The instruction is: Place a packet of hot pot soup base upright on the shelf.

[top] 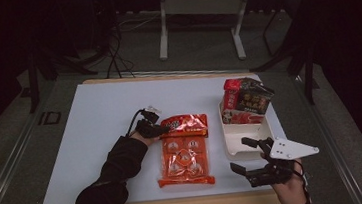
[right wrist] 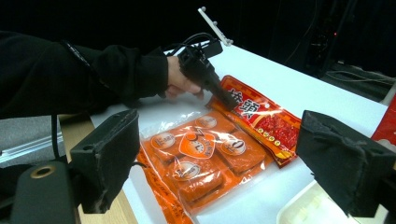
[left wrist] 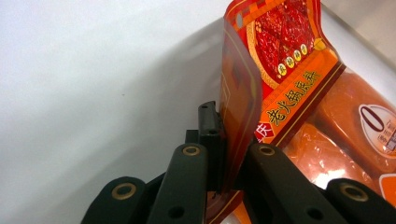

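Black fingers [left wrist: 196, 163] of the left gripper [top: 157, 129] clamp the upper left edge of the orange snack packet [top: 184, 149], lifting that edge off the white table [top: 100, 115]; the sleeved left forearm reaches in from below. Beyond those fingers the packet lies flat. The right gripper [top: 247, 153], fingers [right wrist: 105, 154] spread apart and holding nothing, hovers just right of the packet at the near end of the white tray [top: 238, 144]. At the tray's far end stand a red packet [top: 232, 94] and a dark packet [top: 254, 97].
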Demonstrator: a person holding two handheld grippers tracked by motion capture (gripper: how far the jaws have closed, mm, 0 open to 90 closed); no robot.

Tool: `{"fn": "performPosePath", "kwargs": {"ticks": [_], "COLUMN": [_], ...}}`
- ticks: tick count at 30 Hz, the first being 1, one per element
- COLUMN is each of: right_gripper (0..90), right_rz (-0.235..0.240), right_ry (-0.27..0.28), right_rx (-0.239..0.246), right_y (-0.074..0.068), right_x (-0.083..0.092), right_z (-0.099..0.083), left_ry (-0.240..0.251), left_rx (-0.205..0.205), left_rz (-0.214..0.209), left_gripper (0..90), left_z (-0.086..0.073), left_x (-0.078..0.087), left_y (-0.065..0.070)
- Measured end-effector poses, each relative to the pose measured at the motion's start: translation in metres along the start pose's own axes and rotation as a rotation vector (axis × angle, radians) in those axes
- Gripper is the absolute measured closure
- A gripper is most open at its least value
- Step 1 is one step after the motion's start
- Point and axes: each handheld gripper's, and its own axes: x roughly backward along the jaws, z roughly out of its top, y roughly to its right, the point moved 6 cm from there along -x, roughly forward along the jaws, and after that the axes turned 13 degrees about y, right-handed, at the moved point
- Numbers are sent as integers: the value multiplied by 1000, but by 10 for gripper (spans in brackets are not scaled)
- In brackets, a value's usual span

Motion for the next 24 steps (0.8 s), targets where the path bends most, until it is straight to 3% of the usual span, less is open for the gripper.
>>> {"fn": "performPosePath", "kwargs": {"ticks": [5,10,13,17,20,24], "right_gripper": [146,148,149,144,140,140], "right_rz": [-4,-51,-38,-42,-54,-51], "right_ry": [14,31,27,30,33,-1], "right_rx": [-13,-11,-44,9,15,-21], "right_y": [1,6,8,7,7,9], "right_x": [2,5,4,2,1,0], "right_z": [2,6,4,5,6,2], "left_ry": [35,81,103,123,142,159], "left_rx": [-33,-49,-58,-70,-77,-89], "left_rz": [-4,-10,-14,-14,-23,-31], "left_gripper": [892,893,893,893,894,894], "left_z": [4,11,16,22,27,31], "left_x": [9,21,30,40,48,55], "left_y": [4,10,14,21,26,32]}}
